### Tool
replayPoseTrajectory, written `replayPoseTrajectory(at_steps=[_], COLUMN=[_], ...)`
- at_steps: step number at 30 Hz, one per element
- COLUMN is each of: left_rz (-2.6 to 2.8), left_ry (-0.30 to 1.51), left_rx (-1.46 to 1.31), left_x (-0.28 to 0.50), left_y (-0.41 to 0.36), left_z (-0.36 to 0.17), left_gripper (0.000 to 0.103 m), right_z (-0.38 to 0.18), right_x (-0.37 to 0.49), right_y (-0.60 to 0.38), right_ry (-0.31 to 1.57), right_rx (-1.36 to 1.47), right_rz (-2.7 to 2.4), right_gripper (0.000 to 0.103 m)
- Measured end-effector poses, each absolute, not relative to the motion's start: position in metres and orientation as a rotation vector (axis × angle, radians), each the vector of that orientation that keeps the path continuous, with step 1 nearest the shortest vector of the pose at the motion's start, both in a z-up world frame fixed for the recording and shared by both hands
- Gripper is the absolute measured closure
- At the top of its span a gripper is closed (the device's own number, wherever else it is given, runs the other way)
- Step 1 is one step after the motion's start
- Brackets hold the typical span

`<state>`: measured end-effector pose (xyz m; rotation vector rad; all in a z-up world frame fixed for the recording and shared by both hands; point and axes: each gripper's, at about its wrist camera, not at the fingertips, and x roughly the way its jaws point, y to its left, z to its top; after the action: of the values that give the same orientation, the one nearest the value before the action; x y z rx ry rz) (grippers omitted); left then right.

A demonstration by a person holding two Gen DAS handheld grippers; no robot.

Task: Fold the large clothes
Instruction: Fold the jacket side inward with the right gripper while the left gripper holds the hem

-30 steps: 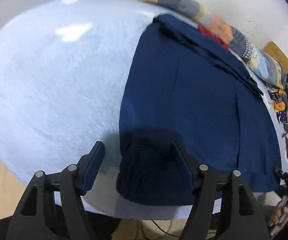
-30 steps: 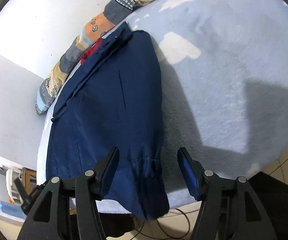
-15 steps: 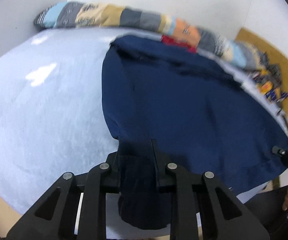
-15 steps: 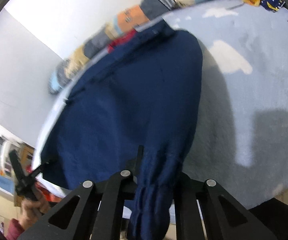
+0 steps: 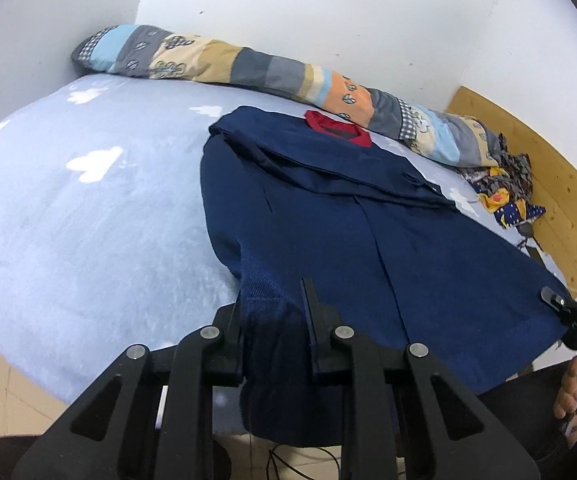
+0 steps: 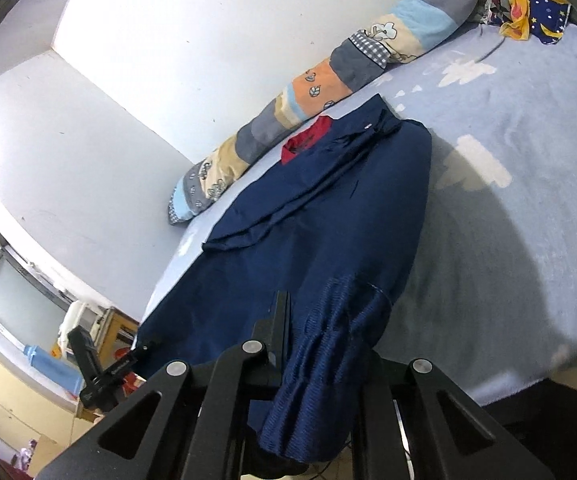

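Observation:
A large navy garment (image 5: 368,216) with a red collar (image 5: 338,128) lies spread on the light blue bed (image 5: 88,216), its sleeves folded across the far end. My left gripper (image 5: 274,304) is shut on the near left hem corner, and the ribbed cloth hangs down between its fingers. My right gripper (image 6: 320,320) is shut on the near right hem corner of the same garment (image 6: 328,216), and bunched cloth covers its right finger. Both corners are lifted off the bed. Each gripper also shows at the edge of the other view: the right gripper (image 5: 568,312), the left gripper (image 6: 116,364).
A rolled patchwork quilt (image 5: 248,68) lies along the white wall behind the garment. A pile of patterned clothes (image 5: 504,188) sits by the wooden headboard (image 5: 548,184). The bed edge is just below the grippers, with cables on the floor. A person's hand (image 5: 576,396) holds the right gripper.
Both grippers went from open around the hem corners to shut on them. Then both rose, lifting the corners off the bed, and the views tilted up toward the wall.

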<state>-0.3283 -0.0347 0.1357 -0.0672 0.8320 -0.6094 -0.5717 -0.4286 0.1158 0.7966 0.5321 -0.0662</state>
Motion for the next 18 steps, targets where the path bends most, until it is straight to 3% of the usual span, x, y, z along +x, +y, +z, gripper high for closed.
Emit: replayPoseTrajectory(at_steps=[18], left_rz=[-0.578], left_ry=[0.826], left_rx=[-0.253], left_x=[-0.269], left_y=[-0.022], left_z=[0.183], left_gripper=[0.083], right_z=[0.178], right_x=[-0.543], right_y=[-0.464], right_ry=[0.422], right_rx=[0.834], right_rz=[0.024], right_gripper=[0.095])
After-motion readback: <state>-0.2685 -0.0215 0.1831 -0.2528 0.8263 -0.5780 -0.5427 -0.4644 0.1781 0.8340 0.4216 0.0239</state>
